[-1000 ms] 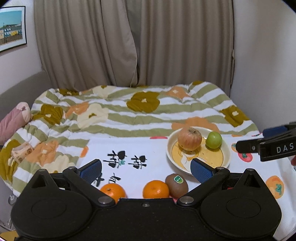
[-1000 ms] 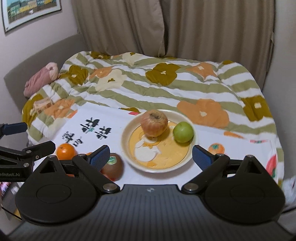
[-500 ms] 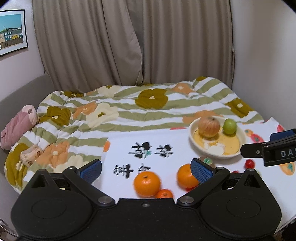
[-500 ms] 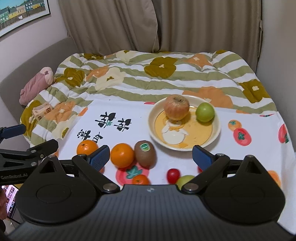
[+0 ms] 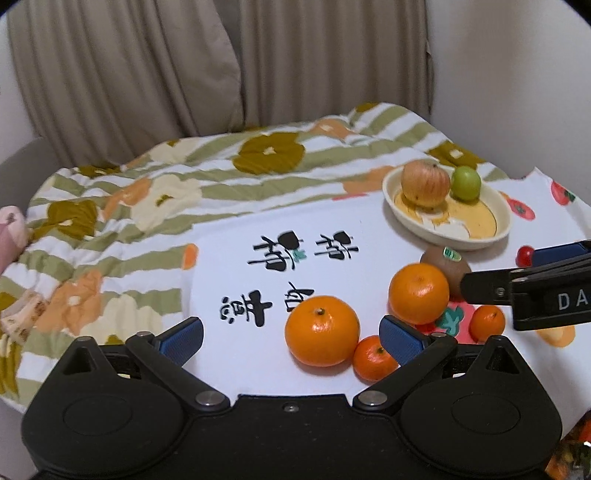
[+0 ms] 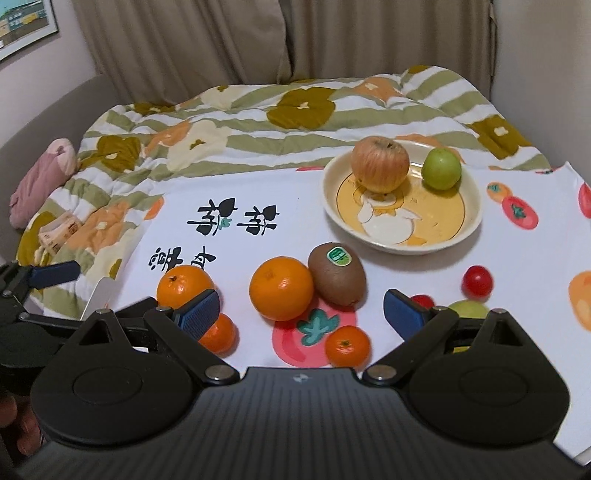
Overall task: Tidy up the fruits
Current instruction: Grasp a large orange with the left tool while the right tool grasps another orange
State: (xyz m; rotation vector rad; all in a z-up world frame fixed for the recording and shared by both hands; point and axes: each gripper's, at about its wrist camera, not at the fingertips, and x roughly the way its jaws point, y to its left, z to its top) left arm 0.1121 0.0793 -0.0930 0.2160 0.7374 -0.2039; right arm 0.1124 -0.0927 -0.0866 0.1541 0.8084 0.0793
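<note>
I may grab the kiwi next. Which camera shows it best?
The right wrist view: the kiwi lies whole in mid-frame, its green sticker up, touching an orange. In the left wrist view the kiwi is partly hidden behind that orange and the right gripper's finger.

Both wrist views face forward, close over the cloth [image 5: 332, 236] (sharing the plate [image 6: 472, 229]).

In the right wrist view a pale green fruit [image 6: 468, 309] sits mostly hidden behind the right finger [image 6: 404, 315], beside a half-covered small red one [image 6: 423, 301]. A small mandarin [image 6: 219, 332] is partly covered by the other finger; the picture frame [image 6: 26, 27] is cut by the edge
</note>
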